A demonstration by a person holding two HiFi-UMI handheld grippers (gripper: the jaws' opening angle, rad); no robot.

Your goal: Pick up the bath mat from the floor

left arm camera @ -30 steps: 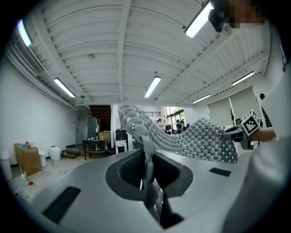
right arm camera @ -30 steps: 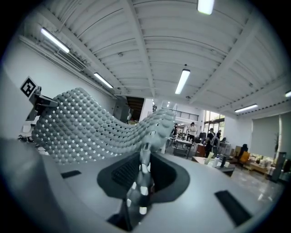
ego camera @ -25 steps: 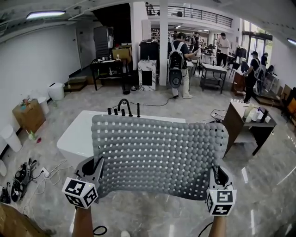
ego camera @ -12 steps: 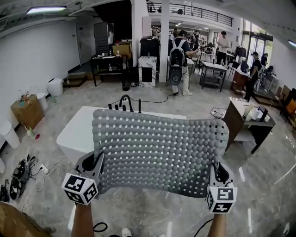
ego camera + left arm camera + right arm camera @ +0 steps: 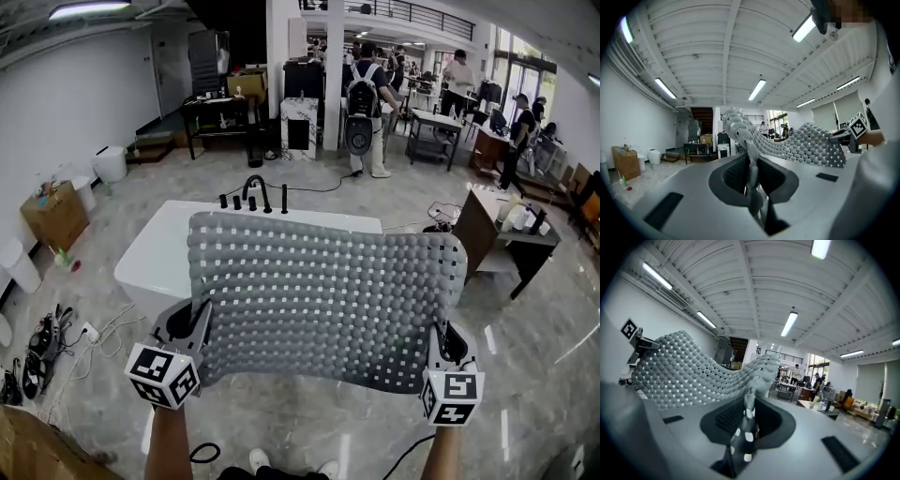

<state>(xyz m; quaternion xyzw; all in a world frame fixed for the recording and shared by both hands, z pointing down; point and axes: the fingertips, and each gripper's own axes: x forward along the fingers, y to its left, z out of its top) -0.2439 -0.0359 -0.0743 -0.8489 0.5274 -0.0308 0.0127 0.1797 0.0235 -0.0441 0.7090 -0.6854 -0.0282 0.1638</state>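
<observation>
The grey bobbled bath mat (image 5: 323, 295) with small square holes hangs spread out in the air in front of me, off the floor. My left gripper (image 5: 199, 330) is shut on its lower left corner, and my right gripper (image 5: 437, 343) is shut on its lower right corner. In the left gripper view the mat's edge (image 5: 751, 168) is pinched between the jaws and the sheet runs off to the right. The right gripper view has the mat's corner (image 5: 749, 416) clamped between the jaws, with the sheet stretching away to the left.
A white bathtub (image 5: 164, 258) with black taps (image 5: 253, 195) stands on the floor behind the mat. A dark desk (image 5: 502, 244) is at the right, cables and shoes (image 5: 42, 352) at the left. Several people stand by tables at the back (image 5: 361, 112).
The mat and both grippers have stayed almost in place, rising slightly. The view has tilted down a little, so the bathtub and my feet show more.
</observation>
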